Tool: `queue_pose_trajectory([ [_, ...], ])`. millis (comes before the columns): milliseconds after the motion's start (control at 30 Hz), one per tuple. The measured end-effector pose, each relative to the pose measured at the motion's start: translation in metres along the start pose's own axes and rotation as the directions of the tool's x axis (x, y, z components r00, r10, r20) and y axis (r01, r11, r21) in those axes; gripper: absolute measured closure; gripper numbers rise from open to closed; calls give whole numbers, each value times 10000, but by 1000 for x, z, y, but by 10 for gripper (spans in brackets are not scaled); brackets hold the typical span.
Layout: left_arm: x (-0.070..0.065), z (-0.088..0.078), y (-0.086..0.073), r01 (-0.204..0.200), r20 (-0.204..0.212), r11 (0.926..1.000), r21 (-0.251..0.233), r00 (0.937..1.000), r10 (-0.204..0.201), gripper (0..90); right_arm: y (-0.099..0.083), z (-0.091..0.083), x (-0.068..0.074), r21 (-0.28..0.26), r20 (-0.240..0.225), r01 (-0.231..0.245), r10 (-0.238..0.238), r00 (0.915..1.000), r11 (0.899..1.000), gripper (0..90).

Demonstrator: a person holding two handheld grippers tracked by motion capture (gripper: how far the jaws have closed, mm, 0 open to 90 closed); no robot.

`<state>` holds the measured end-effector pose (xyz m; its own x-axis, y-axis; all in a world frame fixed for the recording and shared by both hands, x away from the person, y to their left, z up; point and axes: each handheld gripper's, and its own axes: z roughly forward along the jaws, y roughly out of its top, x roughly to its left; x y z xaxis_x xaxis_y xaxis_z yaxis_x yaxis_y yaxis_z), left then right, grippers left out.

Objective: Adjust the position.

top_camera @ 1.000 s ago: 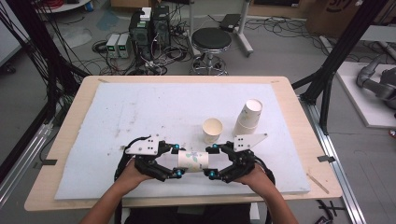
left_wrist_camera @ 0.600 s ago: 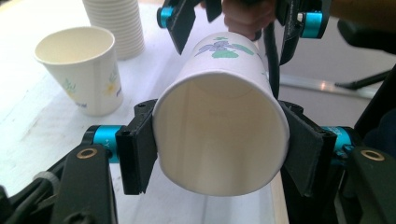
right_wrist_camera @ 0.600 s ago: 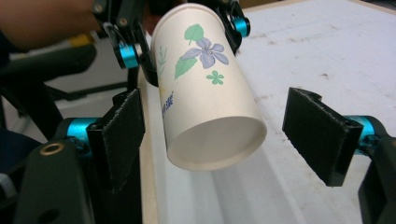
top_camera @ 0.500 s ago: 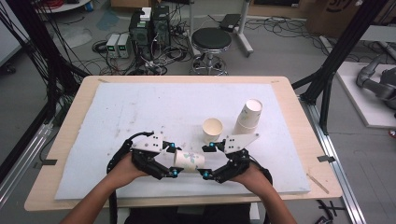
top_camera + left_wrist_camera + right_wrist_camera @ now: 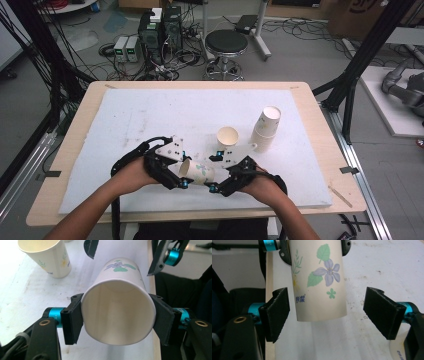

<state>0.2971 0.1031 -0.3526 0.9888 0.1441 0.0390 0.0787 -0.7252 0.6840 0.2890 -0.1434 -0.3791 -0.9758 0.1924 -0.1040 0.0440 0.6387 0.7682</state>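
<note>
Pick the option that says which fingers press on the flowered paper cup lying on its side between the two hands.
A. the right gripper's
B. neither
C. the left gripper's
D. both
C: the left gripper has its fingers pressed against the rim of the cup, while the right gripper stands open with a gap on each side of the cup.

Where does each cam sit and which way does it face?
High view: above the person's side, looking forward and down at the table; both forearms enter from below.
Left gripper view: on the left hand-held gripper, facing the paper cup mouth.
Right gripper view: on the right hand-held gripper, facing the cup's base.
Shared: that cup.
</note>
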Motion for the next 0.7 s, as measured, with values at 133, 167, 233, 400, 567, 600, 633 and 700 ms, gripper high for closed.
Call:
queue_pose_trajectory([
  [133,0,0,7,-124,-59,9987,489,9999,127,330,8,6,1,529,102,453,-459,9989,9976,217],
  [167,0,0,8,-144,-56,9981,601,9999,148,328,9,7,2,610,84,521,-527,9986,9968,218],
  [233,0,0,9,-119,-75,9971,754,9999,125,322,12,9,2,759,74,626,-633,9980,9952,218],
  [400,1,1,11,-71,-116,9950,998,9999,83,315,18,15,4,1188,129,897,-918,9957,9889,220],
  [567,0,4,12,-95,-109,9936,1123,9999,108,316,21,23,7,1607,166,1217,-1260,9919,9795,266],
  [600,0,5,13,-88,-104,9935,1134,9999,100,317,21,25,8,1706,177,1292,-1342,9908,9768,282],
  [633,-1,5,13,-77,-121,9933,1151,9999,92,317,21,26,8,1801,148,1271,-1318,9912,9754,298],
  [700,-1,5,13,-84,-142,9935,1131,9998,101,316,21,29,9,1936,95,1344,-1389,9903,9718,325],
])
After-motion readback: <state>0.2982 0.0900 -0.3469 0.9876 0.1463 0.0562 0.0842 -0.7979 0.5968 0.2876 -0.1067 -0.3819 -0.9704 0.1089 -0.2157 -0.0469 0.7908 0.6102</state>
